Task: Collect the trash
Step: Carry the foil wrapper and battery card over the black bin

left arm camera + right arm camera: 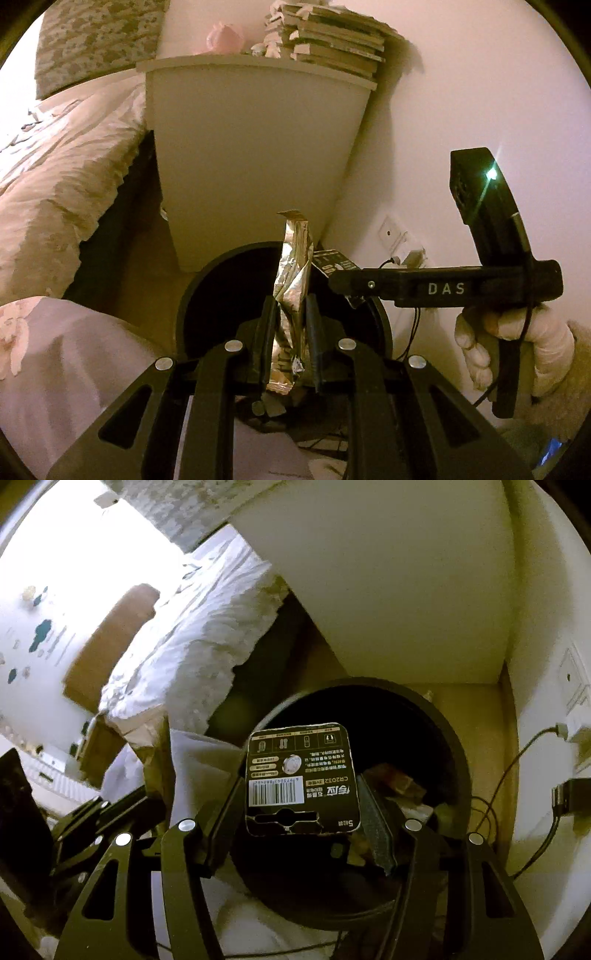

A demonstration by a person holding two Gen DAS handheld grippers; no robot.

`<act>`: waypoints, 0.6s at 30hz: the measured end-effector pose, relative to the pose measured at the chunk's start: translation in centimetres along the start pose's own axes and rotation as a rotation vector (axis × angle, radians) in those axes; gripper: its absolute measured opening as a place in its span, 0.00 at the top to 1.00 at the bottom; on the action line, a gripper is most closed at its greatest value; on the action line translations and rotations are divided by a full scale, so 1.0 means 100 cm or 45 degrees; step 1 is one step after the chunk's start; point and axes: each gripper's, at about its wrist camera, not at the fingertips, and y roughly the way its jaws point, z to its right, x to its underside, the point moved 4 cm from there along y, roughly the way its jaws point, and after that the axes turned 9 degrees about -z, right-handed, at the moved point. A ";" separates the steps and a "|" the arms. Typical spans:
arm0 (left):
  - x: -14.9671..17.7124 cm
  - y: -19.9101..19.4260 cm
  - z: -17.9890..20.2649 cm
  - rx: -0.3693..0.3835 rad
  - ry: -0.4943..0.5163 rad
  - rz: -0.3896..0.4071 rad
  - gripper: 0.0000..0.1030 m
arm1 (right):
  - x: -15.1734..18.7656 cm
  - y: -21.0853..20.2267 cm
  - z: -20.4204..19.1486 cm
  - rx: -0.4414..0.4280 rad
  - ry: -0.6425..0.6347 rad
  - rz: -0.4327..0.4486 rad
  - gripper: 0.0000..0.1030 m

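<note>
Left claw [291,317] pinches a crumpled foil wrapper [291,273]; right claw [301,805] grips a black battery card [301,775] across its width. Both hang over the black bin [458,738], mouth at 12 o'clock. Bin holds scraps at 2 o'clock. Pickup done; drop remains. Beyond: white nightstand [255,147].

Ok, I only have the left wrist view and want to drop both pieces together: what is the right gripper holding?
Observer: A black battery card with a barcode, pinched by its side edges in the right gripper.
Operator: Is it lined up with the bin?
Observer: Yes, in the right wrist view it sits in front of the bin's mouth.
Operator: Anything in there?
Observer: Some crumpled trash lies inside.
</note>
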 end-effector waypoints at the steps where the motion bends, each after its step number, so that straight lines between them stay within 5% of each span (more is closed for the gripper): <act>1: -0.001 0.005 0.001 -0.002 0.004 -0.009 0.83 | 0.001 0.001 0.003 0.002 0.008 -0.001 0.41; 18: -0.009 0.047 0.008 -0.003 0.016 -0.103 0.83 | 0.006 0.012 0.035 0.041 0.099 -0.014 0.41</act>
